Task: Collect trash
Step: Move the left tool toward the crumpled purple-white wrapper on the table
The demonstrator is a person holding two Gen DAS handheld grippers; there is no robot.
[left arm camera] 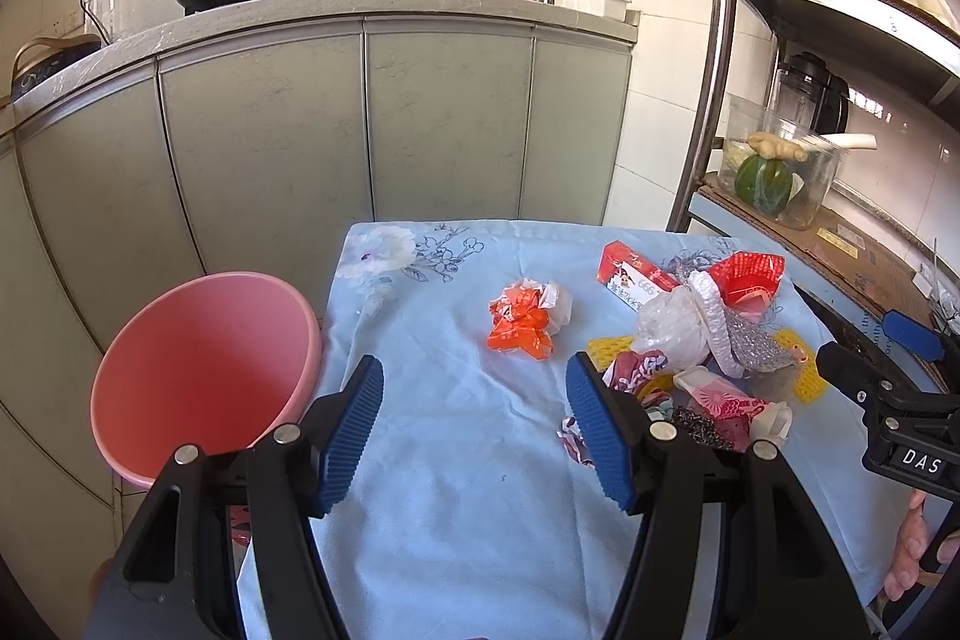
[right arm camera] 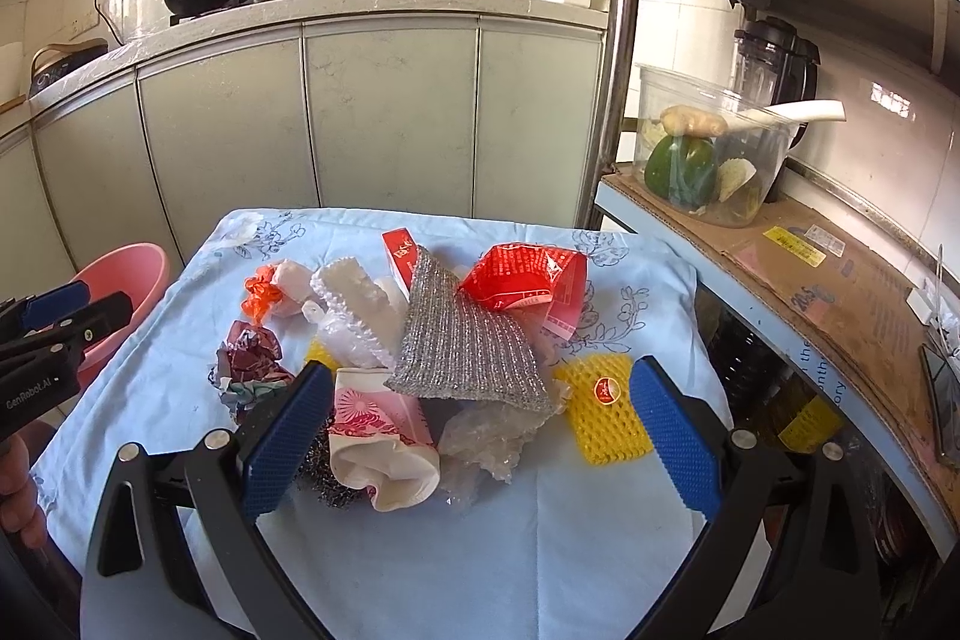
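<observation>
- Blue ribbed pads are facing each other across a wide gap on our left gripper point(left arm camera: 474, 436); it is carrying nothing and hovering over bare cloth, near the table's left edge.
- Our right gripper point(right arm camera: 480, 436) is likewise spread wide and empty, its pads bracketing the near side of the trash pile point(right arm camera: 432, 340), probably so either jaw can drop around a piece.
- Closest between those pads are lying a crushed paper cup point(right arm camera: 384, 442) and clear crumpled plastic point(right arm camera: 486, 436), with a silver mesh scourer point(right arm camera: 468, 346) draped over them.
- An orange wrapper point(left arm camera: 522, 325) is sitting apart, ahead of the left gripper.
- We are judging the pink basin point(left arm camera: 204, 376), standing below the table point(left arm camera: 420, 520) at its left, as the bin: handy for left-side drops.
</observation>
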